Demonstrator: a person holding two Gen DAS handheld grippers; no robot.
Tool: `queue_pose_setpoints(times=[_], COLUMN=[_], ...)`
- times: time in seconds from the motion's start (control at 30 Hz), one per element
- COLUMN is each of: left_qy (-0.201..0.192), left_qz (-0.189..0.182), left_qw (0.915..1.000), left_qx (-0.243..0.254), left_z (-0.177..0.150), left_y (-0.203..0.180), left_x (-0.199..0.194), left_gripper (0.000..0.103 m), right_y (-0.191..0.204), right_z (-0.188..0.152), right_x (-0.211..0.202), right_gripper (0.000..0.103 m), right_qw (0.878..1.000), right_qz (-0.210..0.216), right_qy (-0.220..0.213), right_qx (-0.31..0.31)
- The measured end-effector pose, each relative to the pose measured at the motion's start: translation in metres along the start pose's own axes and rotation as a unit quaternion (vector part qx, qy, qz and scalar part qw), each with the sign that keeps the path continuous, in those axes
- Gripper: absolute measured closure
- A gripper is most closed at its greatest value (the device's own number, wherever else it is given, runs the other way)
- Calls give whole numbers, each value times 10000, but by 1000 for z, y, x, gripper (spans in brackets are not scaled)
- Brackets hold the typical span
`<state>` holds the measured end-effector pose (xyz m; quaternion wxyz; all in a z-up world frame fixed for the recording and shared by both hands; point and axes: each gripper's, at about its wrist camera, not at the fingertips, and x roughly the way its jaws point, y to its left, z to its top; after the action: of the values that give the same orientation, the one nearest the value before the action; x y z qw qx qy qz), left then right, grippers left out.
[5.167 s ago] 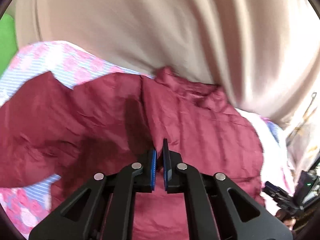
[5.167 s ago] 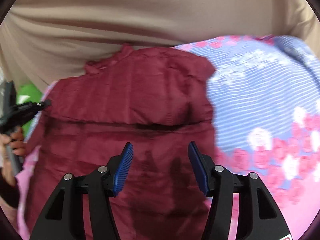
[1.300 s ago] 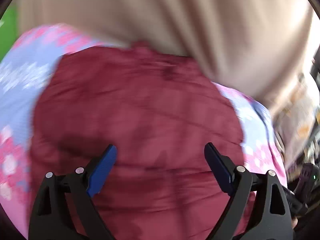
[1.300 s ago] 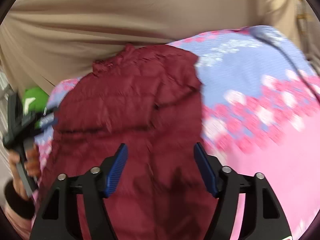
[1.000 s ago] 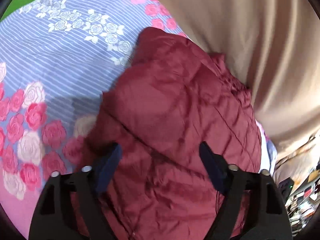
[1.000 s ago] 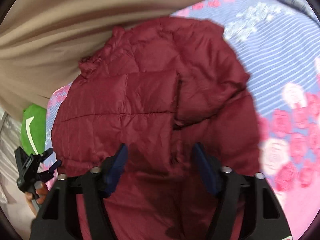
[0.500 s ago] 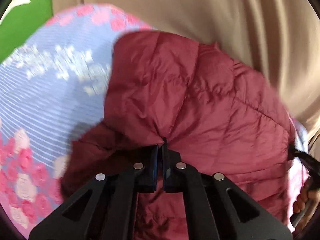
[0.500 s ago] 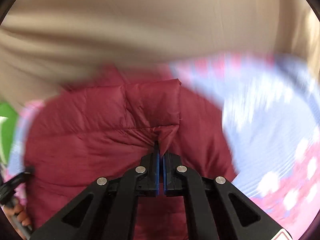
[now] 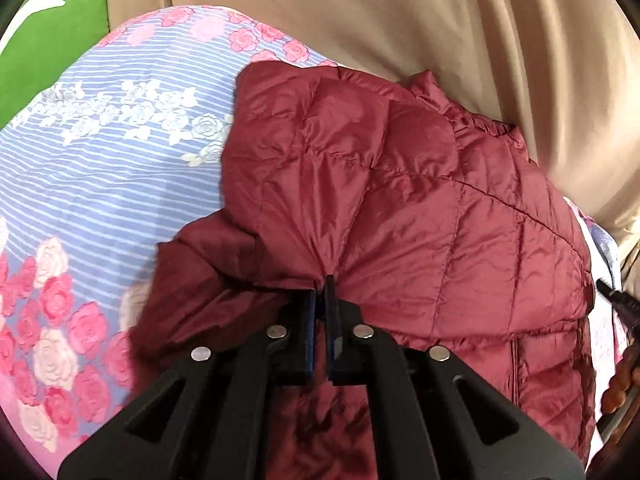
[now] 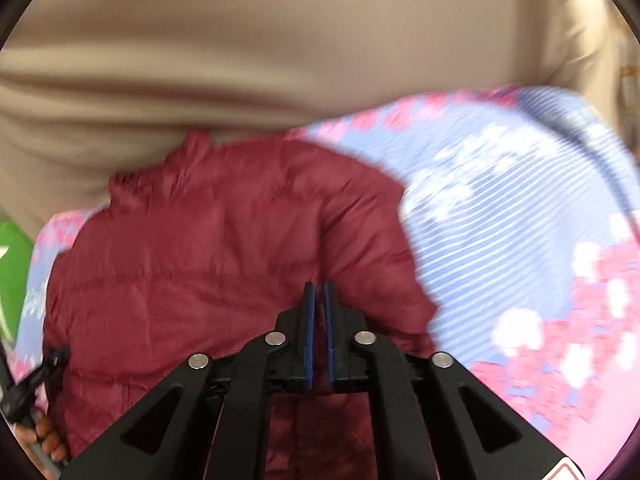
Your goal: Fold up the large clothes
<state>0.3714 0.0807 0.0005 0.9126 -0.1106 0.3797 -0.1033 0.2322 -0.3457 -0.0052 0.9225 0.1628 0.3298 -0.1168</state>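
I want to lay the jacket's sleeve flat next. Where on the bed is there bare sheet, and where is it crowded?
Bare floral sheet lies beside the maroon jacket, between it and the green cushion. In the right wrist view, more open sheet runs from the jacket outward. It is crowded along the beige curtain, where the collar presses, and around the left hand-held gripper pinching fabric.

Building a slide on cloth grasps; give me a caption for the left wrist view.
Left gripper pinching a fold of the maroon puffer jacket on a floral bedsheet.
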Motion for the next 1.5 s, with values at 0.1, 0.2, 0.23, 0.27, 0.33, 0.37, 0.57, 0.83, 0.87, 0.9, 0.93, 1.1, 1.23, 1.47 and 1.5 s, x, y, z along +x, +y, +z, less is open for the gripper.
queue_pose_setpoints(times=[0.1, 0.2, 0.23, 0.27, 0.33, 0.37, 0.57, 0.83, 0.87, 0.9, 0.93, 1.1, 1.23, 1.47, 1.5], left_qy=[18, 94, 100, 106, 125, 132, 153, 140, 126, 110, 102, 28, -111, 109, -2], left_qz=[-72, -75, -97, -127, -230, -255, -282, -420, -462, -524, -577, -352, -20, 558, 667], left_qw=[10000, 9999, 9998, 9997, 9993, 9992, 9991, 9985, 9983, 9978, 9973, 9981, 9991, 9984, 9977], left_qx=[4, -89, -126, -162, -262, -284, -262, -311, -328, -391, -435, -505, -401, 16, 146], left_z=[-2, -4, -4, -6, -7, -9, -9, -8, -8, -9, -10, -7, 5, 5, 1], left_y=[5, 14, 16, 19, 24, 26, 27, 29, 29, 30, 30, 18, 15, 10, 6], left_x=[-3, 8, 9, 8, 9, 8, 9, 11, 10, 8, 6, -9, -18, 13, 14], left_gripper=[99, 99, 99, 99, 99, 99, 98, 93, 91, 86, 78, 56, 88, 92, 91], right_y=[41, 109, 135, 161, 196, 206, 152, -61, -70, -71, -67, -25, 0, 1, -2], right_z=[6, 1, -6, -14, -27, -31, -18, 28, 25, 22, 16, -7, 16, 58, 50], right_x=[-28, -27, -22, -14, 4, 13, 63, 1, -8, -10, -11, 30, 30, 37, 74], right_gripper=[88, 88, 88, 88, 89, 90, 103, 80, 75, 61, 45, 44, 99, 100, 98], right_qw=[9978, 9862, 9793, 9732, 9648, 9620, 9710, 9999, 9996, 9990, 9978, 9912, 9955, 9976, 9987], right_qz=[362, 1194, 1489, 1629, 1644, 1632, 1069, 9, 256, 393, 600, 959, 811, 575, 237], right_qy=[-202, 97, 253, 347, 473, 554, 678, 111, 138, 180, 258, 894, 400, -261, 281], right_qx=[-511, -1143, -1348, -1585, -1999, -2118, -2030, -77, 61, 77, 72, -201, -287, -275, -344])
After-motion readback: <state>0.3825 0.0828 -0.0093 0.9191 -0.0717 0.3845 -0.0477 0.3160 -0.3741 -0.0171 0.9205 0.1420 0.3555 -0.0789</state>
